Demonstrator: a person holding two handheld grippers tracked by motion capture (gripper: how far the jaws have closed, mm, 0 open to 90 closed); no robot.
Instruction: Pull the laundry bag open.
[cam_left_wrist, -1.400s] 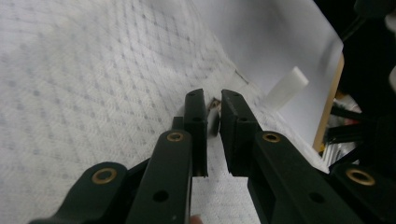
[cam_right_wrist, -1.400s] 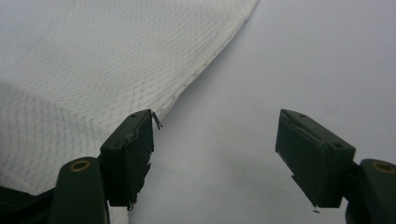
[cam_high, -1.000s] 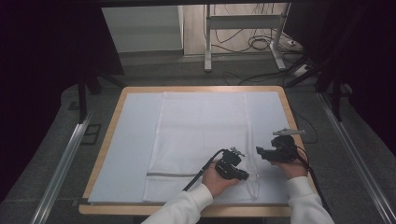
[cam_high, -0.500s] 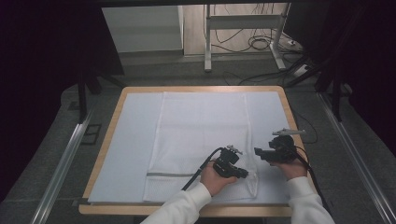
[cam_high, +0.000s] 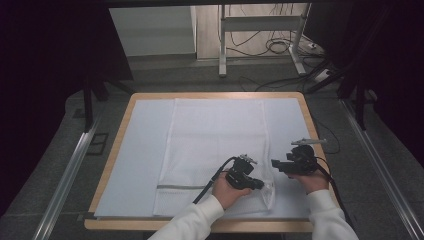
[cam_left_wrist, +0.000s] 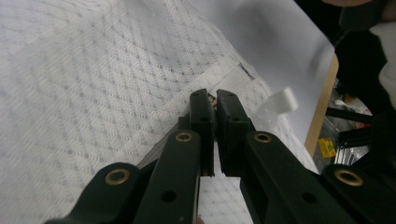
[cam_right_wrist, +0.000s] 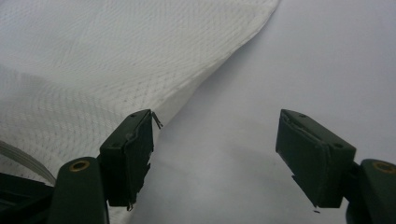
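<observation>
My left gripper (cam_left_wrist: 211, 105) pinches the mesh bag (cam_high: 215, 150) at its near right corner on the table (cam_high: 116, 131); my right gripper (cam_right_wrist: 215, 140) hangs open just beside. A thin pinch could slip if tugged.

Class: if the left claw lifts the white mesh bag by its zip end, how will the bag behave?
The mesh bag likely droops limply: it lies flat and creased. Probably light, being thin open netting. The shut left claw should hold the weave without slipping.
</observation>
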